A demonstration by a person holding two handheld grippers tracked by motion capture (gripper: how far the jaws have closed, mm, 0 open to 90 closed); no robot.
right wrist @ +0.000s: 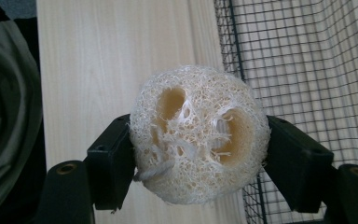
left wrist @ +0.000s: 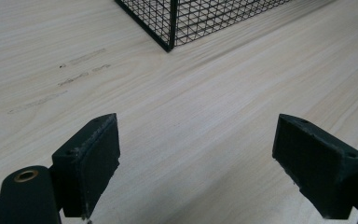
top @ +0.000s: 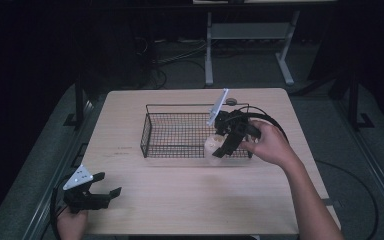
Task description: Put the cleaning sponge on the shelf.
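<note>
Dim workshop floor is surrounding a pale wooden table, on which a black wire basket is standing toward the far side. At the basket's near right corner, the right gripper is grasping a cream loofah sponge; in the right gripper view its two black jaws are pressing into opposite sides of the loofah sponge, with the sponge's holed cut face turned toward the camera, the basket mesh lying just to one side and bare table on the other. The sponge appears to be carried clear of the tabletop, beside the basket's wall, though whether it is already over the rim cannot be told. The left gripper is waiting near the table's near left edge, its jaws spread wide with nothing between them, facing a corner of the basket. The step in hand is judged to be the transfer of the sponge into the basket. The next move calls for bringing the sponge over the rim, lowering it inside, then releasing the grip.
</note>
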